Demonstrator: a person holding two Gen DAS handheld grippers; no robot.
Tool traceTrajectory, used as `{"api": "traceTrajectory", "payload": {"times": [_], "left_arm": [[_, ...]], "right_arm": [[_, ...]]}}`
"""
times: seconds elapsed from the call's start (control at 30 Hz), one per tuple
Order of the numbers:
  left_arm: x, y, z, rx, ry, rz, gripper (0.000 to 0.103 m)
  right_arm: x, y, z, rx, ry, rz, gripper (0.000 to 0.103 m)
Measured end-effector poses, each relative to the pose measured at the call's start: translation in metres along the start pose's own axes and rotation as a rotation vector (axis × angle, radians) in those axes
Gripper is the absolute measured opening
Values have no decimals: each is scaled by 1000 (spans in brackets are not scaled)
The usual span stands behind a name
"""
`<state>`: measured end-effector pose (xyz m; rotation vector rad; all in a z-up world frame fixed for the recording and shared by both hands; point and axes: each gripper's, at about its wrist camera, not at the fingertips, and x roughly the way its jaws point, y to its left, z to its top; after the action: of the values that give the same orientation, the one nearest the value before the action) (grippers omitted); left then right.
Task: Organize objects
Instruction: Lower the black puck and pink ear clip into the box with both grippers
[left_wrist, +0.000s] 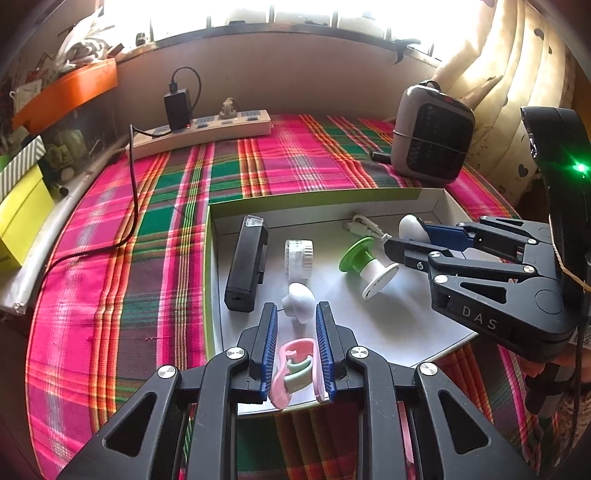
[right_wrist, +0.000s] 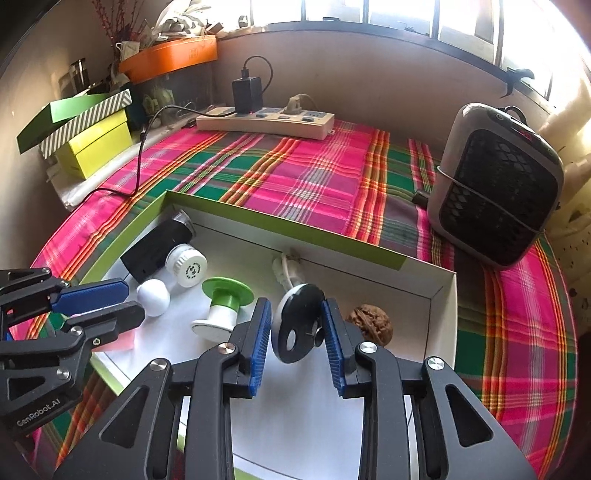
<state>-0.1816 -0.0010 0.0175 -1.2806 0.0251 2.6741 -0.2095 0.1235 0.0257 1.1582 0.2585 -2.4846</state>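
Observation:
A shallow white box with green walls (left_wrist: 317, 195) (right_wrist: 280, 225) lies on the plaid cloth. In it are a black device (left_wrist: 245, 264) (right_wrist: 157, 251), a white cap (left_wrist: 298, 258) (right_wrist: 186, 266), a white ball piece (left_wrist: 300, 301) (right_wrist: 153, 297), a green-and-white spool (left_wrist: 364, 264) (right_wrist: 223, 304), a white clip (left_wrist: 364, 225) and a walnut (right_wrist: 371, 325). My left gripper (left_wrist: 295, 350) (right_wrist: 107, 308) is shut on a pink and green clip (left_wrist: 293, 373) over the box's near edge. My right gripper (right_wrist: 297, 336) (left_wrist: 410, 240) is shut on a black and white disc (right_wrist: 297, 325) inside the box.
A power strip (left_wrist: 201, 131) (right_wrist: 266, 120) with a black charger and trailing cable lies at the back. A grey fan heater (left_wrist: 432, 134) (right_wrist: 498, 184) stands at the right. Yellow and green boxes (right_wrist: 88, 136) and an orange tray (right_wrist: 170, 59) sit at the left.

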Motion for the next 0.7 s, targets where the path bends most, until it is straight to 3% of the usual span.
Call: {"api": "traceTrajectory", "payload": {"times": [0.7], "left_arm": [[9, 5, 1, -18, 18, -3, 19]], "right_arm": [[12, -5, 7, 4, 0, -19, 29]]}}
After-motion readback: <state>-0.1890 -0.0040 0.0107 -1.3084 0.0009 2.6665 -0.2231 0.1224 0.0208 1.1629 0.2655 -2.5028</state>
